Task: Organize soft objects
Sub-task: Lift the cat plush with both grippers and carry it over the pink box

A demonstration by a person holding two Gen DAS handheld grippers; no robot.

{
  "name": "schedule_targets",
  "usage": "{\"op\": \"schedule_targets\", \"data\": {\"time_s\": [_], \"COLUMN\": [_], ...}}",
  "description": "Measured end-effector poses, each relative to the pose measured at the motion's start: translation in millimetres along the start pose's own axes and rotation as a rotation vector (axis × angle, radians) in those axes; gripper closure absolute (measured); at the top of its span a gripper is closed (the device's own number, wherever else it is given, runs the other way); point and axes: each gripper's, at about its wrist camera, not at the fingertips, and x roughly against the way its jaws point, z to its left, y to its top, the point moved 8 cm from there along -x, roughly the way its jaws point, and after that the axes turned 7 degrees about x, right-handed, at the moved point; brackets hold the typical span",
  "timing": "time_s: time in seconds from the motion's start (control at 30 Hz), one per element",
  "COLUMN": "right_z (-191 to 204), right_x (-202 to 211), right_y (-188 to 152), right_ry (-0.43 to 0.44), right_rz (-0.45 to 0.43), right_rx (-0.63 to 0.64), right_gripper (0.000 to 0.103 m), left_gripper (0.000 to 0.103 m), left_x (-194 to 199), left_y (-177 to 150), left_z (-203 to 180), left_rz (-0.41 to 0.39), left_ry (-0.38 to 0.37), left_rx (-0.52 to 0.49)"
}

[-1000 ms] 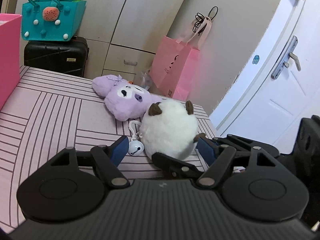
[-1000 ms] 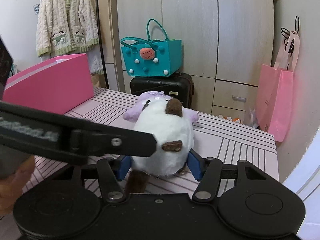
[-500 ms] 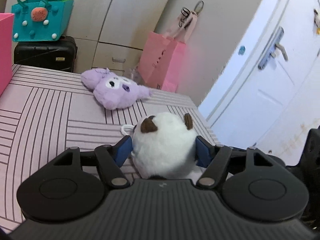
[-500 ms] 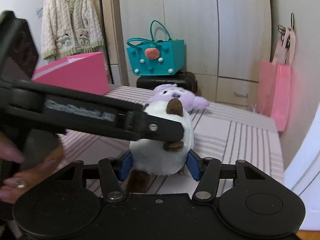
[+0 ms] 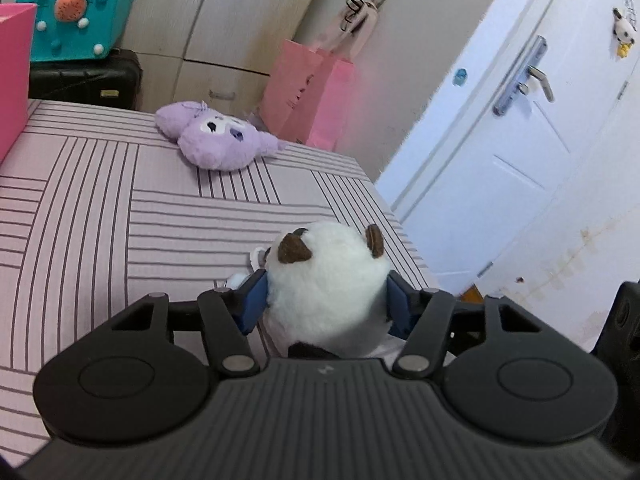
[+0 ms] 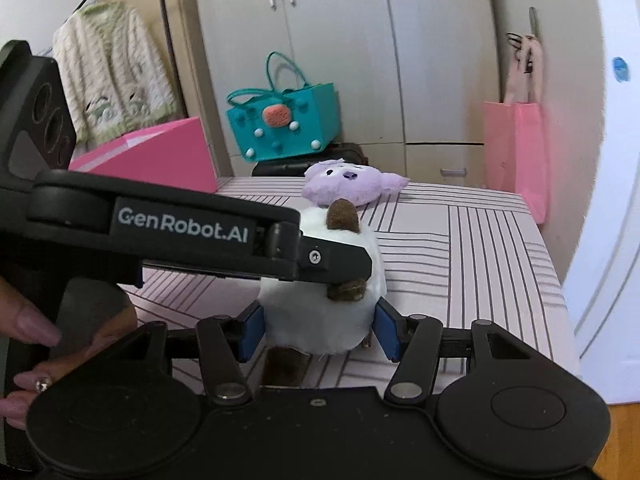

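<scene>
- Both grippers clamp one white plush toy (image 5: 326, 276): the left gripper (image 5: 326, 306) has just been closing and its blue pads (image 5: 254, 306) now press the toy's sides.
- Right gripper (image 6: 318, 330) squeezes the same toy (image 6: 320, 320) lower on the body; the left gripper's finger (image 6: 316, 258) crosses above it.
- This toy, with brown ears, is at the near corner of the striped bed (image 5: 100, 216).
- A purple plush toy (image 5: 218, 142) lies at the far edge of the bed, well apart from the white one.
- A pink box (image 6: 160, 156) stands on the bed's left side.
</scene>
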Motion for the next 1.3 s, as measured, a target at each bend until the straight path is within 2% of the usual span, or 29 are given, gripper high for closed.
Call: {"op": "schedule_targets", "data": {"time_s": [0.1,0.23,0.4,0.5,0.7,0.8,1.07,1.3], "right_z": [13.7,25.8,38.9,49.2,64.3,64.5,76.4,96.6], "right_x": [-0.4,2.6,12.7,20.6,31.0,31.0,36.3,50.6], "right_y": [-2.4,-2.0,-5.2,-6.7,-2.5,-0.4,8.5,18.9], "right_ry": [-0.044,-0.036,-0.003,0.040,0.097,0.111,0.141,0.216], "right_rz": [0.007,0.026,0.042,0.062,0.094,0.133,0.229,0.290], "right_rx": [0.108,0.152,0.128,0.132,0.122,0.075,0.087,0.084], "right_gripper": [0.041,0.042,0.042,0.042,0.041,0.041,0.041,0.041], "left_gripper": [0.044,0.044,0.044,0.044,0.044,0.044,0.043,0.043], "left_x": [5.8,18.1,34.4,47.4,68.1,69.1,84.2,114.4], "left_y": [-0.6,-6.3,-15.1,-20.3,-24.8,-24.9,-26.6,-28.1], "left_z": [8.5,12.1,15.0,20.1,20.2,25.0,29.6,37.7], "left_rz": [0.035,0.041,0.083,0.110,0.113,0.122,0.144,0.182], "left_ry": [-0.034,-0.026,-0.026,-0.033,-0.039,-0.049,-0.074,-0.105], "left_rx": [0.037,0.039,0.006,0.027,0.011,0.046,0.080,0.137]}}
